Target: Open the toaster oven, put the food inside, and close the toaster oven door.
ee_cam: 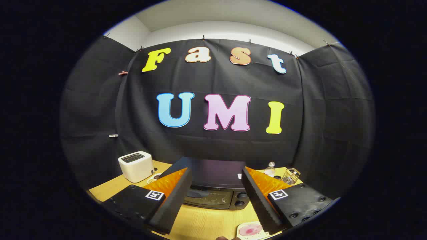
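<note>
The gripper (217, 196) is spread wide, holding nothing; a black toaster oven (213, 186) sits beyond it, door shut, its long side lying crosswise to the fingers.

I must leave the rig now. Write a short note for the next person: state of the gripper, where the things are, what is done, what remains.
Gripper: open, nothing between its fingers, held above the wooden table.
Toaster oven: black, just ahead of the fingers, seen between them; door looks closed.
Food: a pinkish item on a small plate on the table, near the right finger's tip, in front of the oven.
Also there: a white toaster to the oven's left, a small bottle and a wire holder to its right.
Done: nothing yet.
Left: open the door, put the food inside, close the door.
</note>
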Demonstrator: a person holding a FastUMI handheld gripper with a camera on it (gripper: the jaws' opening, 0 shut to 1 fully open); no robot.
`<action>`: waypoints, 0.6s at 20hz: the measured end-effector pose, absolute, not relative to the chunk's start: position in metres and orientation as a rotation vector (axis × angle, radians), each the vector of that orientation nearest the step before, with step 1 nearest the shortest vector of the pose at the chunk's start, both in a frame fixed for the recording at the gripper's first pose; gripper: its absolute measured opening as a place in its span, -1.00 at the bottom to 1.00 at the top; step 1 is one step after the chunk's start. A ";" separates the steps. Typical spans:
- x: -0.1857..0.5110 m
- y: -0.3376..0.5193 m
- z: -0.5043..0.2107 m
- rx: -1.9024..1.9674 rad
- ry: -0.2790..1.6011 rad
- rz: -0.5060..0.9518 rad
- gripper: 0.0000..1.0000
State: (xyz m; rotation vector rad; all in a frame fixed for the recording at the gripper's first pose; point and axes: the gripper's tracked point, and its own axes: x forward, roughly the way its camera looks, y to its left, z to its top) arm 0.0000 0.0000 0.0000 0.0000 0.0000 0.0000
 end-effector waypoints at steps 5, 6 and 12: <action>0.004 0.005 -0.008 0.018 0.022 0.007 0.96; 0.005 0.006 -0.011 0.018 0.025 0.009 0.96; 0.013 0.015 -0.022 0.011 0.045 0.022 0.96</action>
